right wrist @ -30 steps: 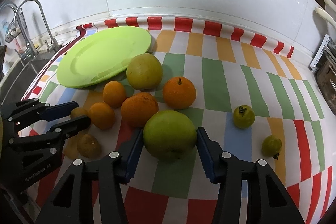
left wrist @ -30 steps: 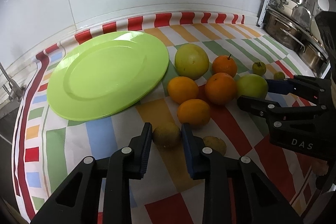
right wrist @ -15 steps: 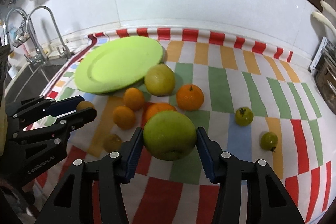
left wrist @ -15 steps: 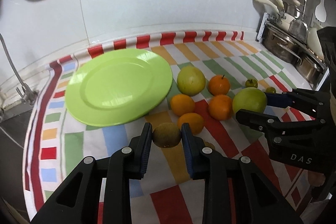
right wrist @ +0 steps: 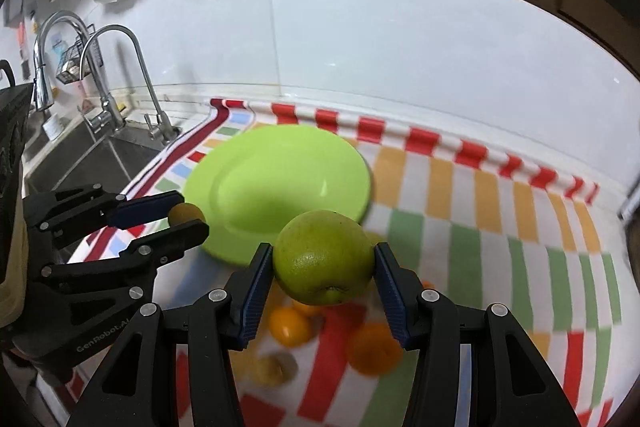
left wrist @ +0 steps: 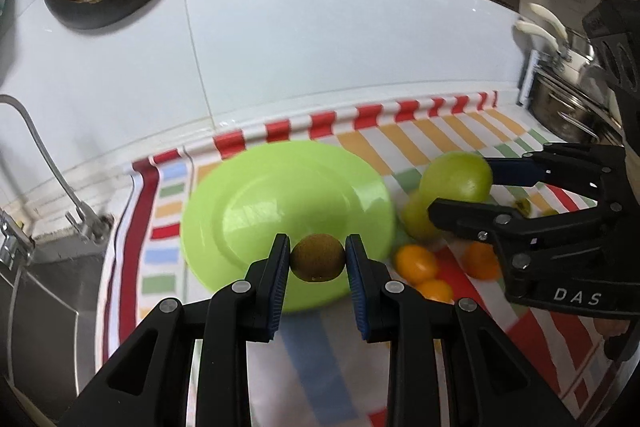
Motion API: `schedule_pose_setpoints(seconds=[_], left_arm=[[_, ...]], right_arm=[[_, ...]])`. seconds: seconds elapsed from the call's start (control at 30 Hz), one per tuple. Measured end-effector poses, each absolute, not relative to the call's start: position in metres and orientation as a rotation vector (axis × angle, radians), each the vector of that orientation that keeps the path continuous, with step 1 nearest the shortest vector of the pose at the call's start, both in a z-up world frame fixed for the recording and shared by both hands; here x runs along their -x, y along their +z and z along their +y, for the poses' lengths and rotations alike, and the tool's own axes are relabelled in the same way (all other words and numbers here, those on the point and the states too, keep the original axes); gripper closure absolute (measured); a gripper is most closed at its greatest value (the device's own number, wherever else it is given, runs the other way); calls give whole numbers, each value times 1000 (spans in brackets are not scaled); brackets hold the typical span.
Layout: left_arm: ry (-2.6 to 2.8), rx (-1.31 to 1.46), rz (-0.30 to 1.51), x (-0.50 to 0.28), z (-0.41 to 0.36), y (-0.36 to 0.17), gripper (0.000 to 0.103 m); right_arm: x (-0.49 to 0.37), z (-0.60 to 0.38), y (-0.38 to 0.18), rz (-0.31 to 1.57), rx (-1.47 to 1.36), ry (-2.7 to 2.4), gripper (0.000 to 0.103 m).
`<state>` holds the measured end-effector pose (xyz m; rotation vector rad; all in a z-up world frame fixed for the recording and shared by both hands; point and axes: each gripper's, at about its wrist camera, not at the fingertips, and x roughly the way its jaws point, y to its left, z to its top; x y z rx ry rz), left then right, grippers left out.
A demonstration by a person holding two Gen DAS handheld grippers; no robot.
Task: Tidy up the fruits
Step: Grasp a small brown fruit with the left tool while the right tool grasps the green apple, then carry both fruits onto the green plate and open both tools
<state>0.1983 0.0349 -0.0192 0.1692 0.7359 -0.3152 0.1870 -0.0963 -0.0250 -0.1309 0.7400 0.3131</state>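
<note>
Two fruits are held clear of the cloth, one per gripper. The left gripper [left wrist: 318,259] is clamped on a small brown kiwi [left wrist: 318,262]; its jaws stand narrow, and the blue pads [left wrist: 281,269] are pressed on the fruit's two sides. The right gripper [right wrist: 325,269] is clamped on a large green apple [right wrist: 326,261]; its jaws stand moderately apart, taken up by the fruit's width.

Beyond and below both pairs of jaws, the green plate [right wrist: 248,183] is seen bare on the striped cloth [right wrist: 500,223], against the wall side. The remaining oranges [right wrist: 289,325] and one more brownish fruit [right wrist: 276,367] are left on the cloth beneath the right jaws, blurred in this view.

Risks, judged:
- The apple is gripped across its curved flanks only, so a slip forward out of the pads is possible if the gripper is tilted further down. A drop onto the oranges would scatter them.
- The kiwi is soft, so bruising is likely under a tight clamp.
- The two grippers are held close side by side and are aimed at the same plate, so a collision is possible on approach.
- The plate is shallow-rimmed; a round fruit released from height may roll off toward the sink [right wrist: 100,155].
</note>
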Motion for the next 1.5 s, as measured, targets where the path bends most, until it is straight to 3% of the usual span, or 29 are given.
schedule_pose_setpoints(seconds=[0.47, 0.83, 0.97, 1.33, 1.5], left_arm=[[-245, -163, 827, -309, 68, -51, 74], [-246, -172, 908, -338, 65, -81, 74], [-220, -148, 880, -331, 70, -74, 57], [-203, -180, 740, -257, 68, -25, 56], [-240, -166, 675, -212, 58, -4, 50]], right_arm=[[-308, -48, -49, 875, 194, 368, 52], [-343, -41, -76, 957, 217, 382, 52], [-341, -42, -77, 951, 206, 370, 51], [-270, -67, -33, 773, 208, 332, 51], [-225, -83, -13, 701, 178, 319, 50]])
